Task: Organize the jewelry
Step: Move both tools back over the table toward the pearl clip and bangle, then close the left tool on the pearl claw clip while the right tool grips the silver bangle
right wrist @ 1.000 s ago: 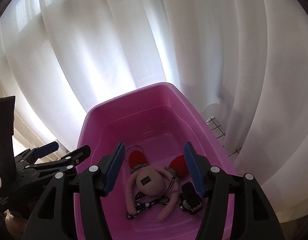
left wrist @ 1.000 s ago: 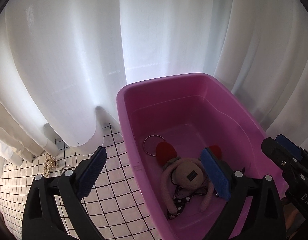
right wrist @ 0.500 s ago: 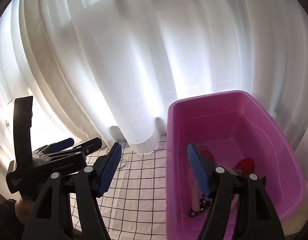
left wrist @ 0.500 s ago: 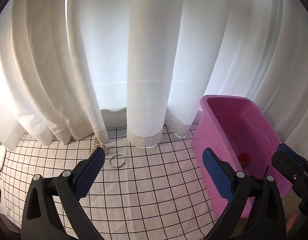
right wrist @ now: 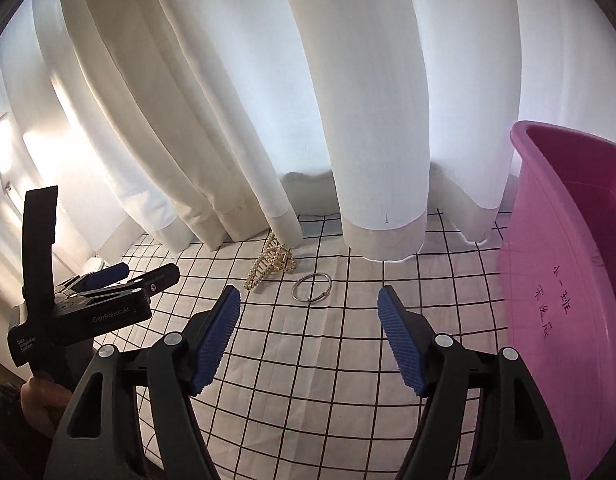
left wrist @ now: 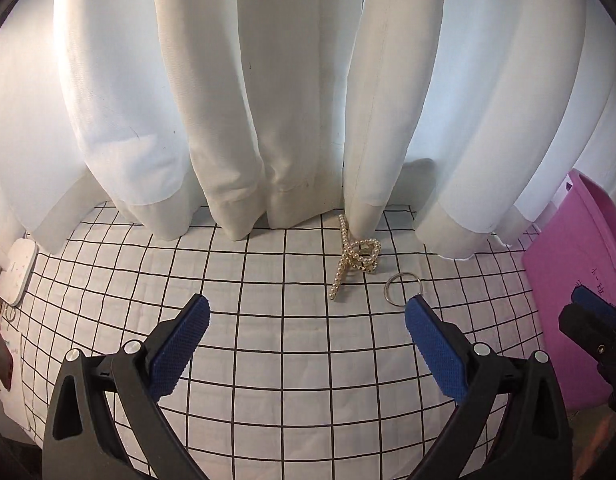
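A pearl hair claw (left wrist: pixel 353 258) lies on the checked cloth (left wrist: pixel 268 320) at the foot of the curtain; it also shows in the right wrist view (right wrist: pixel 270 262). A thin silver bangle (left wrist: pixel 401 286) lies just to its right, seen too in the right wrist view (right wrist: pixel 311 287). My left gripper (left wrist: pixel 308 348) is open and empty, short of both. My right gripper (right wrist: pixel 309 340) is open and empty, with the bangle just beyond its fingertips. The pink tub (right wrist: pixel 567 280) stands at the right, its inside hidden.
White curtains (left wrist: pixel 288 100) hang along the back and drape onto the cloth. A white flat device (left wrist: pixel 18 266) and a dark red object (left wrist: pixel 0 360) lie at the far left edge. The left gripper's body (right wrist: pixel 88 304) shows left in the right wrist view.
Both grippers have swung left, away from over the pink tub, and now face the checked cloth with the hair claw and bangle. Both stayed open and empty.
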A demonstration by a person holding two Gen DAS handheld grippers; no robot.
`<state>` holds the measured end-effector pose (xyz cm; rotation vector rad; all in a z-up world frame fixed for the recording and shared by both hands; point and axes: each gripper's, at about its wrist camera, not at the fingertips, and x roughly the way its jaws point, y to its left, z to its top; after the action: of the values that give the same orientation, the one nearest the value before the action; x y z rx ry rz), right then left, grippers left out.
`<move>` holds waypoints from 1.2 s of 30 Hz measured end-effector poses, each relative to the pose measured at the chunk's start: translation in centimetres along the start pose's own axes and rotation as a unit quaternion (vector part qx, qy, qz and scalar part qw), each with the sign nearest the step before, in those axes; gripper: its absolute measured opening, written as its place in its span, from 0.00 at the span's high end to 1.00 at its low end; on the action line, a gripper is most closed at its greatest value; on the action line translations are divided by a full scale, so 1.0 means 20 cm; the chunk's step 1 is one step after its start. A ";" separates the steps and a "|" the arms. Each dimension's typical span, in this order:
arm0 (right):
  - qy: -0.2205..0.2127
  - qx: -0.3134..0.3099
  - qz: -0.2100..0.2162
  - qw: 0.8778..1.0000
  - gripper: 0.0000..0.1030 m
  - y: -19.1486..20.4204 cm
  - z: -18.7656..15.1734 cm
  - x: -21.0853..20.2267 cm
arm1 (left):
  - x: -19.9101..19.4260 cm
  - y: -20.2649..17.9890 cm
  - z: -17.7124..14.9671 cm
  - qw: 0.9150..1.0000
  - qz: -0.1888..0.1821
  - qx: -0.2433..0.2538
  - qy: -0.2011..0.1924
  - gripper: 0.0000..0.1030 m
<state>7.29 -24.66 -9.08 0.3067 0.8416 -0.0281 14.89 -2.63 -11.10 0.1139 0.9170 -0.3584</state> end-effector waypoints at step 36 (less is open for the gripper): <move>0.048 -0.066 -0.113 0.990 0.31 -0.01 -0.08 0.89 | 0.67 -0.01 0.04 0.996 -0.072 0.058 0.016 0.06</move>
<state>18.07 -22.66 -23.29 0.0874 0.9669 -0.1698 22.79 -6.50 -21.17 0.1618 0.9388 -0.5447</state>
